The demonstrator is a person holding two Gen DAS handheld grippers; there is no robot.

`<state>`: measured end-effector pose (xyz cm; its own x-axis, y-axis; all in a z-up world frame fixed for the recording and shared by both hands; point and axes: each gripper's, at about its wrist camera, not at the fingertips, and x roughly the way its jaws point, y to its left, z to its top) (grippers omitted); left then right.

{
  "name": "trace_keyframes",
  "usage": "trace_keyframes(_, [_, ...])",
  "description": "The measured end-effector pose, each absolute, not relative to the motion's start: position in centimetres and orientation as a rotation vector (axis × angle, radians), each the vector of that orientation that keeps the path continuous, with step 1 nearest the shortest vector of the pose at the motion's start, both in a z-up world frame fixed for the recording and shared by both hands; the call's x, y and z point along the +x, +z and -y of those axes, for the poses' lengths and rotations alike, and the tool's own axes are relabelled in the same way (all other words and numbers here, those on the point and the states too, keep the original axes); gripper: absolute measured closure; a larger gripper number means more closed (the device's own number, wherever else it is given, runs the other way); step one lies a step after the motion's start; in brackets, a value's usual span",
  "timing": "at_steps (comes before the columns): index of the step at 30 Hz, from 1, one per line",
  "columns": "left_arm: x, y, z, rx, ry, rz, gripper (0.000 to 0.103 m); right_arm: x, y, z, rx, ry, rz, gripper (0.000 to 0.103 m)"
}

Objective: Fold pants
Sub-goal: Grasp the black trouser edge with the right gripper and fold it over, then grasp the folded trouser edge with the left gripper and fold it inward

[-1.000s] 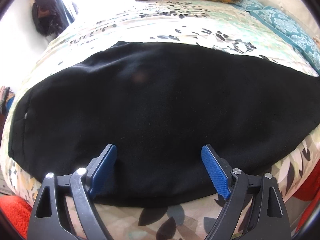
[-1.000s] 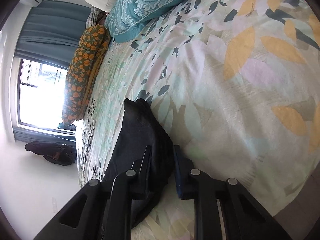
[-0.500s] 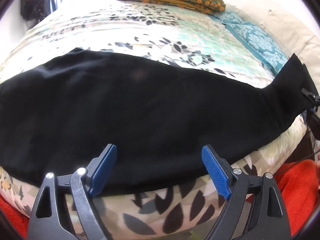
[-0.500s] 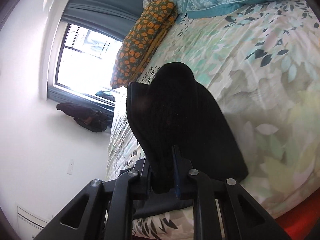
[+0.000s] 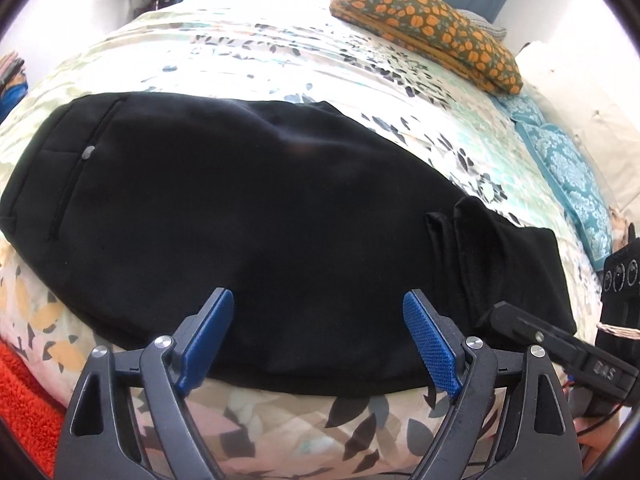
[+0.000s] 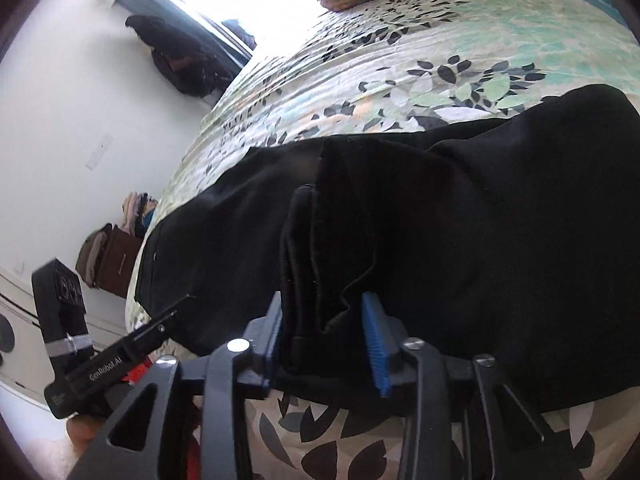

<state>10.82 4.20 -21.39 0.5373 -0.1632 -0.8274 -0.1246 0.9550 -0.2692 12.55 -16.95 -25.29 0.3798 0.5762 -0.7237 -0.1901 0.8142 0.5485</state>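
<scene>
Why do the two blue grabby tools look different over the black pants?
The left tool is wide open with nothing between its pads; the right tool is narrower, with a bunched fold of the black pants between its pads. The left hovers over flat cloth; the right is at the folded-over end. Both have blue pads.

right gripper (image 6: 322, 344) – seemingly parted, black pants (image 6: 440, 232)
</scene>
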Motion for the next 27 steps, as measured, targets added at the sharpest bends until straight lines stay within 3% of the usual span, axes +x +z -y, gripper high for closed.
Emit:
trace_keyframes(1, [10.8, -21.4, -4.3, -0.322, -0.029, -1.006, 0.015, 12.1, -25.1, 16.8, 0.391, 0.543, -1.084, 0.024])
trace_keyframes(2, [10.8, -21.3, -4.3, -0.329, -0.037, -1.003, 0.015, 11.5, -24.5, 17.0, 0.364, 0.561, -1.084, 0.022])
trace_keyframes(10, [10.5, -17.6, 2.6, -0.241, -0.328, -0.892, 0.016, 4.6, -20.3, 25.7, 0.181, 0.422, -0.943, 0.015])
trace_keyframes(15, [13.2, -19.0, 7.9, -0.097, -0.353, -0.955, 0.018, 3.2, -21.4, 30.2, 0.310, 0.324, -0.938, 0.015])
trace_keyframes(17, [14.1, -20.2, 8.9, -0.079, -0.338, -1.008, 0.037, 3.4, -20.8, 30.7, 0.307, 0.313, -0.898, 0.015])
trace_keyframes(19, [14.7, -21.4, 9.4, -0.078, -0.342, -1.068, 0.074, 3.6, -20.4, 30.4, 0.284, 0.315, -0.875, 0.015])
trace_keyframes(20, [14.8, -21.8, 9.7, -0.076, -0.342, -1.085, 0.081, 3.6, -20.2, 30.0, 0.277, 0.317, -0.870, 0.015])
trace_keyframes(21, [14.8, -22.0, 9.8, -0.074, -0.334, -1.093, 0.094, 3.5, -20.0, 29.9, 0.279, 0.321, -0.869, 0.015])
trace_keyframes(27, [13.0, -19.7, 8.5, -0.125, -0.314, -1.038, 0.099, 3.7, -19.6, 31.2, 0.315, 0.261, -0.834, 0.015])
